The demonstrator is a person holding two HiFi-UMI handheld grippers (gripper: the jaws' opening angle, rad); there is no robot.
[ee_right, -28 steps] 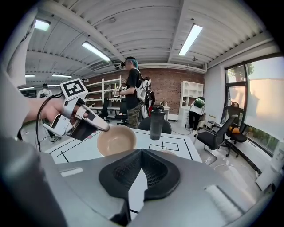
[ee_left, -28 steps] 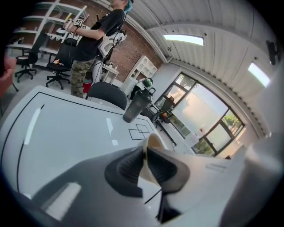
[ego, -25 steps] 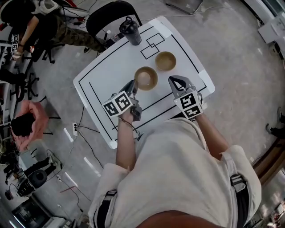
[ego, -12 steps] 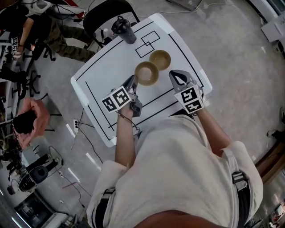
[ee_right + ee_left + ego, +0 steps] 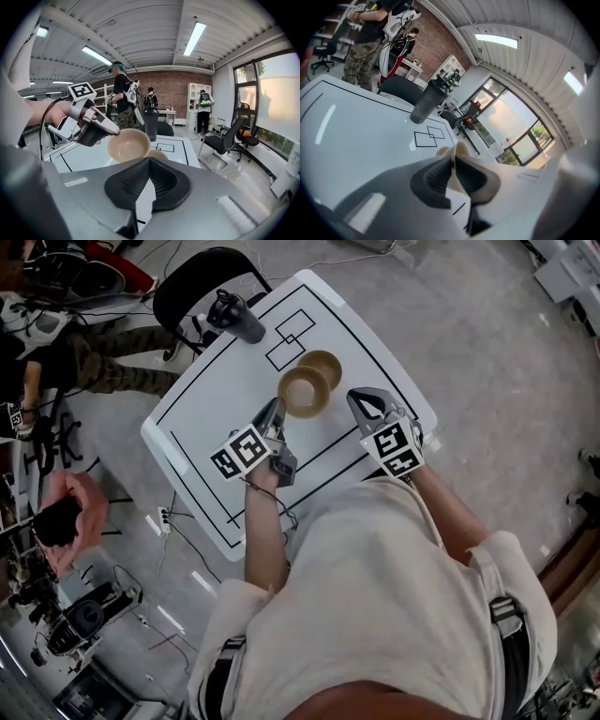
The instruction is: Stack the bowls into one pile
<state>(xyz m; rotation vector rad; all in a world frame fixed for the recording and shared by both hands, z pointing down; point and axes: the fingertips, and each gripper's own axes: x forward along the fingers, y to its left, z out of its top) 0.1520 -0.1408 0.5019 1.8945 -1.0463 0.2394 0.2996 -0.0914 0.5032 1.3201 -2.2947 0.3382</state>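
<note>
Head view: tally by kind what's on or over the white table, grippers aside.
Bowls: 2, the lifted bowl pinched by its rim in the left gripper, and the second bowl resting on the table.
Bottles: 1, the dark bottle near the far edge.
Total: 3.

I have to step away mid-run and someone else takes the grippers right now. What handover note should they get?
Left gripper: jaws shut on the rim of the held bowl, which is tilted and raised off the table.
Right gripper: jaws together, empty, beside the bowls.
Second bowl: on the table, just beyond the held one.
Done: one bowl picked up.
Left: lower it into the second bowl and release.
</note>
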